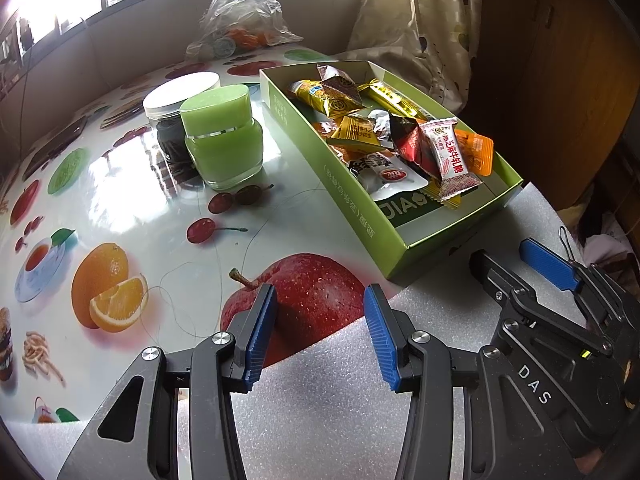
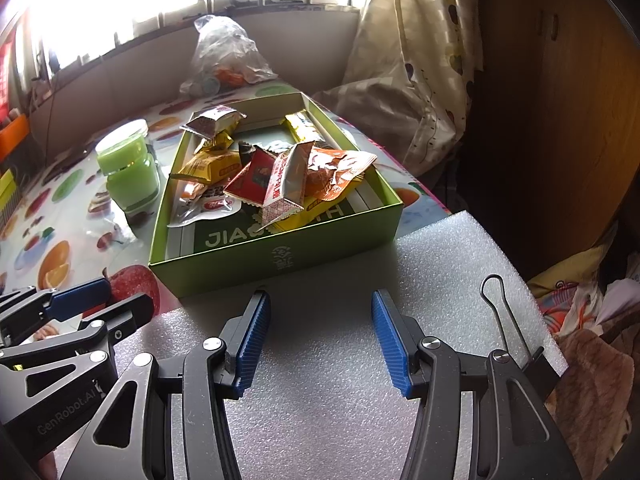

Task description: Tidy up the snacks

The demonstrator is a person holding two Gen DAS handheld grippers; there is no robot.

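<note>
Glossy, fruit-printed oilcloth covers the table [image 1: 168, 216], the largest thing in view, with apples, oranges and cherries across its white ground. On its near end lies a sheet of white foam padding [image 2: 440, 264], and both grippers hang above that sheet. Next in size is the green cardboard box [image 1: 360, 224], open-topped, its near corner resting on the foam's far edge and the rest on the oilcloth. Inside it sits the heap of snacks [image 2: 272, 176]: gold, red, orange and white wrapped packets piled together, mostly toward the middle and far half, leaving the printed box floor bare at the near end. Left of the box, well apart from it, stands a green jar [image 1: 222, 140] with a matching green lid, and touching or just behind it a clear jar with a white lid [image 1: 180, 96] holding something dark. At the table's far edge slumps a crumpled clear plastic bag [image 1: 240, 16]. The left gripper [image 1: 320, 332] has its blue-padded jaws spread wide, nothing between them, over the foam's edge and a printed apple. The right gripper [image 2: 320, 340] is likewise wide and empty, short of the box's near wall. A black binder clip [image 2: 520, 340] hangs beside its right finger.
</note>
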